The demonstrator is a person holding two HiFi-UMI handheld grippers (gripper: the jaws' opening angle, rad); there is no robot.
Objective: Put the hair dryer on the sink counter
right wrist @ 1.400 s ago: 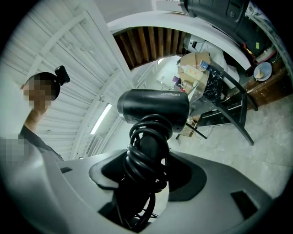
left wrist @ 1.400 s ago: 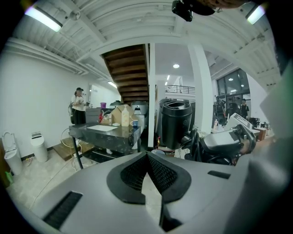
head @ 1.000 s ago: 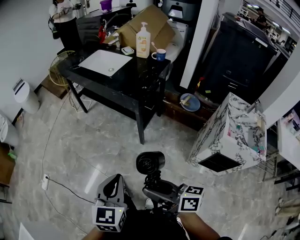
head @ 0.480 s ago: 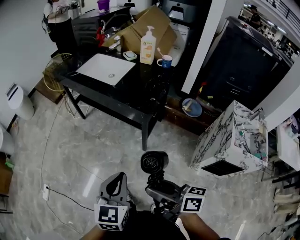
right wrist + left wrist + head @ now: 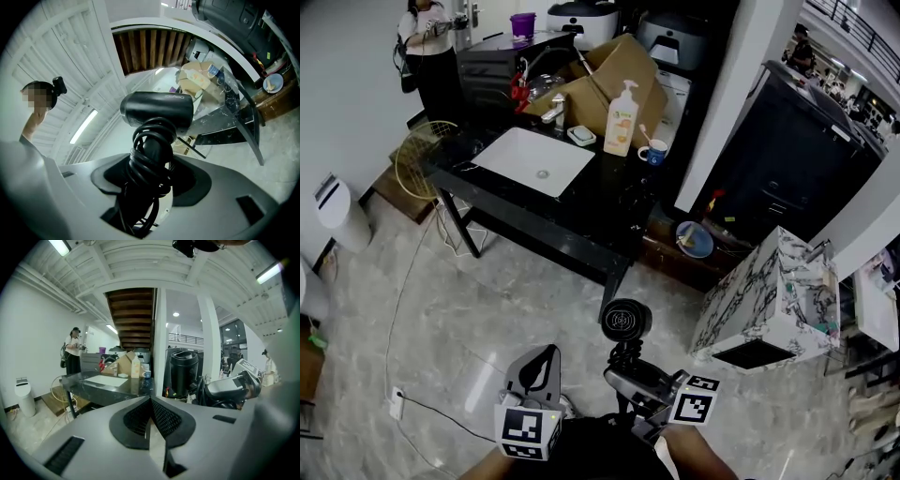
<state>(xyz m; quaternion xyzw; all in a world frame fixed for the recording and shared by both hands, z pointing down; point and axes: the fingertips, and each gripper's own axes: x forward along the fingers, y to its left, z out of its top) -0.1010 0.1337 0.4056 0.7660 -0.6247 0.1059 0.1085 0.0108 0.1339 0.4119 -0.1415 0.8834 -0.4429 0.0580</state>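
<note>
A black hair dryer [image 5: 623, 322] with its cord wound round the handle stands upright in my right gripper [image 5: 630, 373], which is shut on the handle [image 5: 151, 161]; its barrel [image 5: 157, 108] fills the middle of the right gripper view. My left gripper [image 5: 538, 367] is shut with nothing in it, low in the head view beside the right one. The black sink counter [image 5: 602, 208] with a white basin [image 5: 534, 160] lies ahead across the floor, also seen small in the left gripper view [image 5: 110, 383].
On the counter stand a soap bottle [image 5: 622, 118], a blue mug [image 5: 652, 154] and a cardboard box [image 5: 598, 82]. A marbled cabinet [image 5: 772, 298] is at the right, a fan [image 5: 418, 157] and a cable on the floor at the left. A person [image 5: 431, 49] stands far back.
The counter has drifted down and right in the head view, nearer to me. The hair dryer stays in the right gripper, and both grippers hold the same pose.
</note>
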